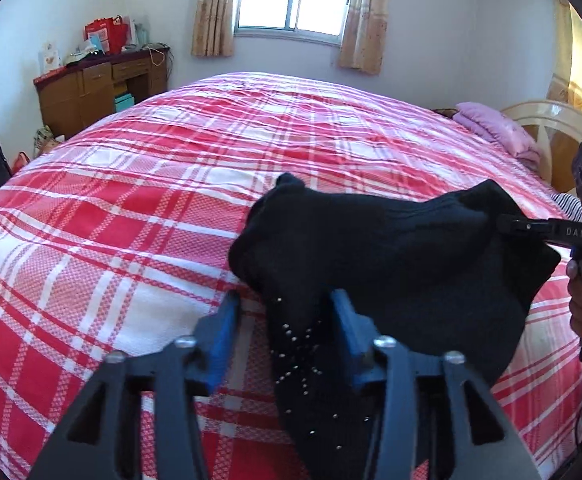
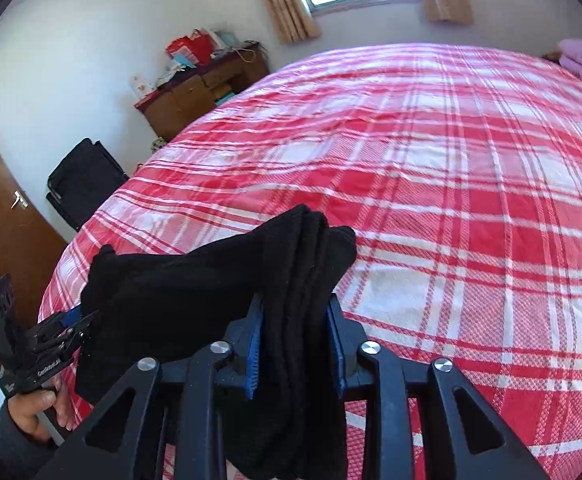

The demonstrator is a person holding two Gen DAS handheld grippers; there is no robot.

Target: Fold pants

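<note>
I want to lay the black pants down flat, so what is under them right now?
Under the black pants, held up by the left gripper and right gripper, lies the red plaid bedspread. The patch directly beneath the hanging cloth is covered, so nothing can be seen there.

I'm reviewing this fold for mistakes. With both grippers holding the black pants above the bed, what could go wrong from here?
The left gripper looks wider than the pants between its fingers, so that end may slip. The right gripper pinches several bunched layers, so one could drop out. The hanging fabric may crumple on the plaid bedspread.
</note>
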